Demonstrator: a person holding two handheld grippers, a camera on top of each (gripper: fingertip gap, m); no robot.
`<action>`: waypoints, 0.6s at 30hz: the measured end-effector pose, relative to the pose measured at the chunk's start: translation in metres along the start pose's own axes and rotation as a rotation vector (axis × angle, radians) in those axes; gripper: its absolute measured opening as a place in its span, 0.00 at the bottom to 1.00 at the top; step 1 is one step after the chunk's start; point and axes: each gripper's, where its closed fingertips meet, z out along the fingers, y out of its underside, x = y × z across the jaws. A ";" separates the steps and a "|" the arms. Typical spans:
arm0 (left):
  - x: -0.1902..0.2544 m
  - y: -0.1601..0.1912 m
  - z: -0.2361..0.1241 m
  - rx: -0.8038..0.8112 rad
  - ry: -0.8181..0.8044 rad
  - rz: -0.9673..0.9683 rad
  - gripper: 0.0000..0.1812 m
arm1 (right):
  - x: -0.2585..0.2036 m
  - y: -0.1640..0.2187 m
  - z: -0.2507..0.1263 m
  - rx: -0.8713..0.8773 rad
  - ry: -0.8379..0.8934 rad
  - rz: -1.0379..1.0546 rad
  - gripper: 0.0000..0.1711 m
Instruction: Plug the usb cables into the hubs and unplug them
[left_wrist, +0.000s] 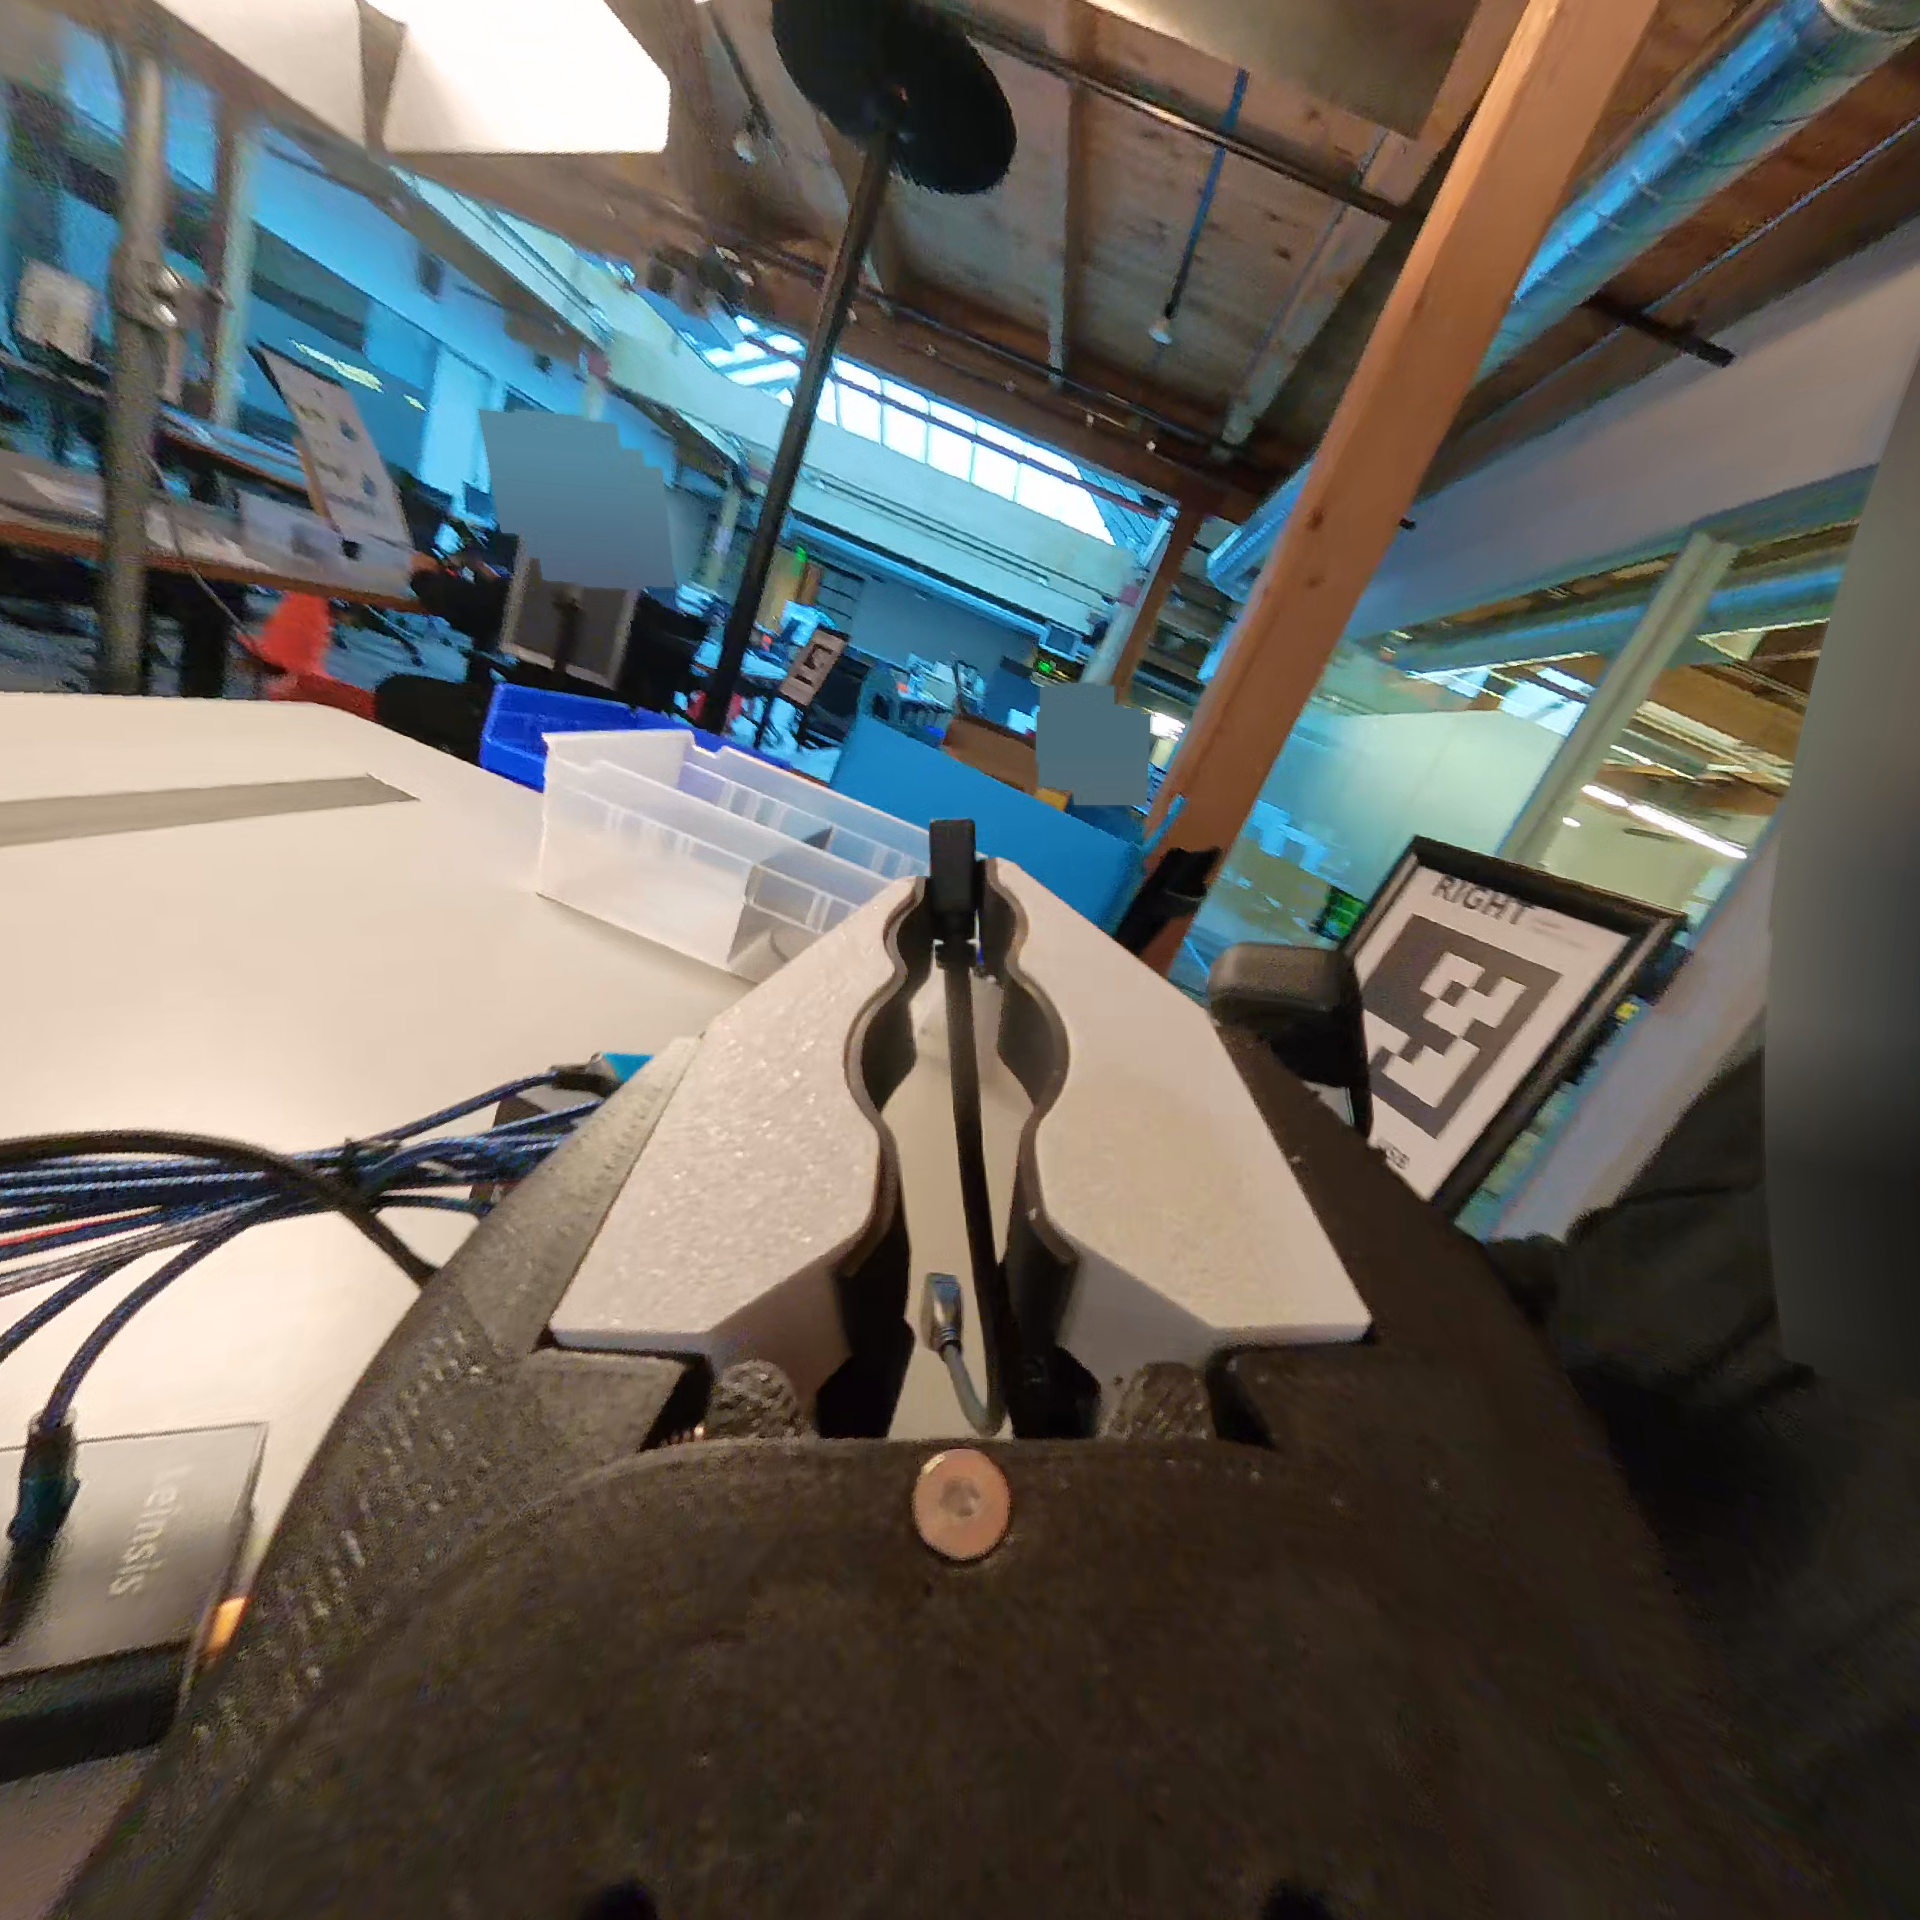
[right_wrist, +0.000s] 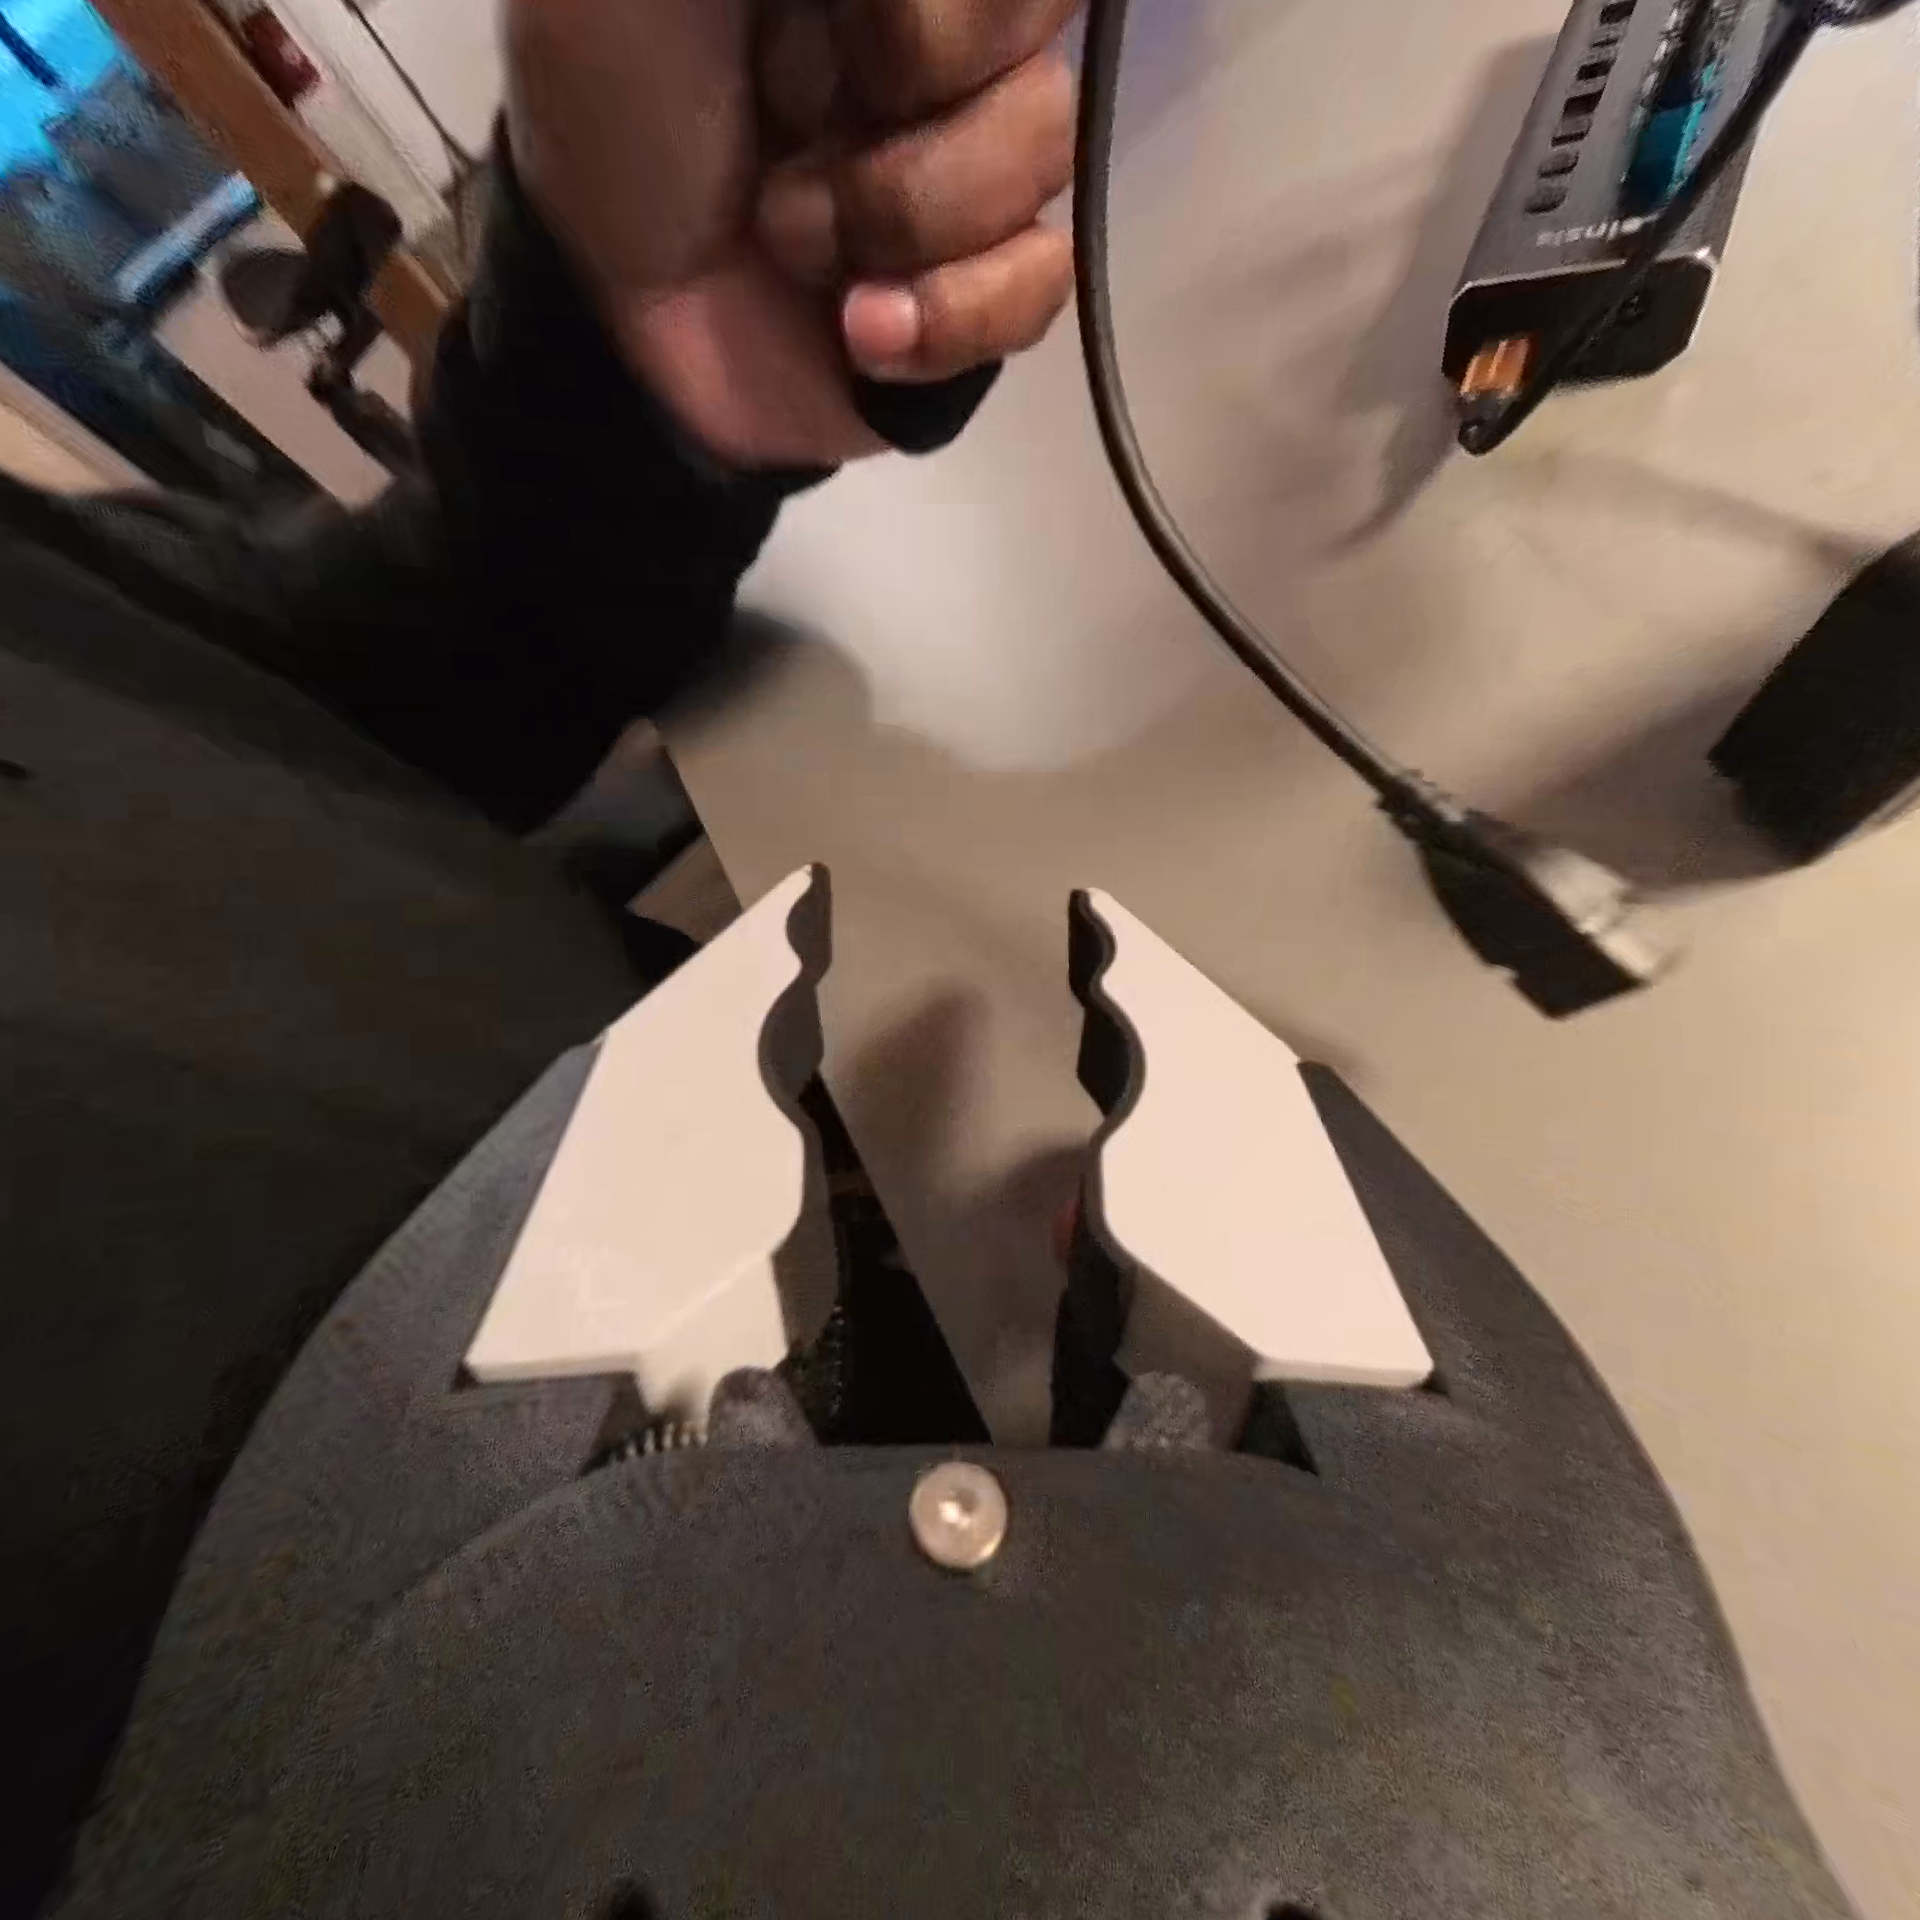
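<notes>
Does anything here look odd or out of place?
Yes: the left claw is shut on a black cable, lifted clear of the table, plug pointing up. Its other plug dangles loose, unplugged.

white table (left_wrist: 208, 987): clear bin (left_wrist: 707, 862), black hub (left_wrist: 125, 1538), blue cables (left_wrist: 208, 1174).

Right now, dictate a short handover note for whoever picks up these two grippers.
Left gripper: shut on the thin black USB cable; its black connector pokes out past the fingertips, lifted above the white table.
Right gripper: open and empty above the table.
That cable's other plug, black with a silver tip, hangs unplugged.
Black rectangular hub lies ahead of the right gripper; another black hub already carries a blue braided cable.
Left: plug in the black cable, then unplug.
</notes>
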 end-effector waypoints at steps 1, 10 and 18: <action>0.005 0.000 0.003 0.018 -0.012 0.016 0.06 | 0.000 -0.004 0.005 0.030 0.000 0.062 0.28; 0.039 0.028 0.003 0.058 -0.061 -0.028 0.06 | 0.039 -0.043 0.003 0.280 0.113 0.273 0.52; 0.026 0.056 -0.005 0.008 -0.123 -0.183 0.06 | 0.043 -0.036 0.004 0.169 0.292 -0.057 0.50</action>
